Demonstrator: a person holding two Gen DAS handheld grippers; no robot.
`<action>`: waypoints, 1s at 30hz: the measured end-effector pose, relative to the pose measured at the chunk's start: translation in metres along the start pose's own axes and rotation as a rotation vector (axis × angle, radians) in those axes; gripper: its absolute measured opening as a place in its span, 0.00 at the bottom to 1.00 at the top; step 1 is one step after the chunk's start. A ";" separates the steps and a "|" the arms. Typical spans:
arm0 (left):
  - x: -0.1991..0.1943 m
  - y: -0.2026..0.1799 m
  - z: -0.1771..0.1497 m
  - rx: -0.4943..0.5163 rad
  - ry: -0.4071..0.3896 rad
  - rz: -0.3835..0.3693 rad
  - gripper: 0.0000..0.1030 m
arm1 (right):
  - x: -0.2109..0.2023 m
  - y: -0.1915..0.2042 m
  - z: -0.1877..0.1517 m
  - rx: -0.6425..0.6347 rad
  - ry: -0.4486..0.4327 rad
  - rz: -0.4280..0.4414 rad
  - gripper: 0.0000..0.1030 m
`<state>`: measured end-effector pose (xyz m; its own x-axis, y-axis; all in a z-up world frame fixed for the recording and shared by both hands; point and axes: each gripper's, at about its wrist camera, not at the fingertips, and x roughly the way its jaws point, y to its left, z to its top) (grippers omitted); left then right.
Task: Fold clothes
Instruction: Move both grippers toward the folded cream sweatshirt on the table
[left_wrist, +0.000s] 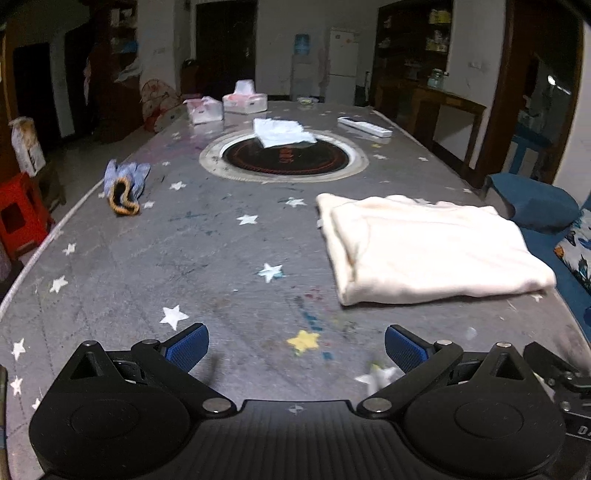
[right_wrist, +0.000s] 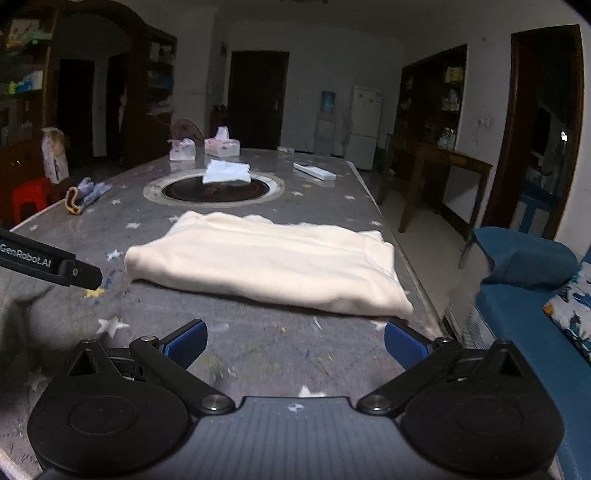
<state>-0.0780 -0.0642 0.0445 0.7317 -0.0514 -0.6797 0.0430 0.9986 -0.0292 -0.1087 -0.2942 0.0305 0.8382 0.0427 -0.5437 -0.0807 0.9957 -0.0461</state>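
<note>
A cream garment (left_wrist: 432, 251) lies folded into a flat rectangle on the grey star-patterned table (left_wrist: 184, 258), near its right edge. In the right wrist view the same cream garment (right_wrist: 273, 258) lies just ahead of my right gripper (right_wrist: 295, 345), which is open with nothing between its blue pads (right_wrist: 186, 343). My left gripper (left_wrist: 297, 349) is open too and empty, hovering over bare tabletop to the left of and nearer than the garment. Part of the left gripper's black body (right_wrist: 51, 262) shows at the left edge of the right wrist view.
A white cloth (left_wrist: 282, 132) lies on the round dark hotplate (left_wrist: 284, 157) at the table's middle. Blue work gloves (left_wrist: 125, 184) lie at the left edge. Tissue boxes (left_wrist: 245, 99) and a white power strip (left_wrist: 364, 126) sit at the far end. A blue sofa (right_wrist: 524, 295) stands right of the table.
</note>
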 end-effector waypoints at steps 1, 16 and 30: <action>-0.003 -0.003 -0.001 0.009 -0.005 -0.001 1.00 | -0.004 0.000 -0.001 0.000 -0.003 -0.001 1.00; -0.017 -0.018 0.010 0.036 -0.010 -0.063 1.00 | -0.012 0.000 0.012 0.004 0.016 0.028 1.00; 0.014 -0.012 0.057 0.009 0.002 -0.076 1.00 | 0.062 -0.022 0.084 -0.007 0.071 0.093 0.79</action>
<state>-0.0294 -0.0769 0.0776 0.7245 -0.1273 -0.6774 0.1045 0.9917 -0.0747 -0.0095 -0.3068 0.0681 0.7869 0.1283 -0.6036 -0.1600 0.9871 0.0012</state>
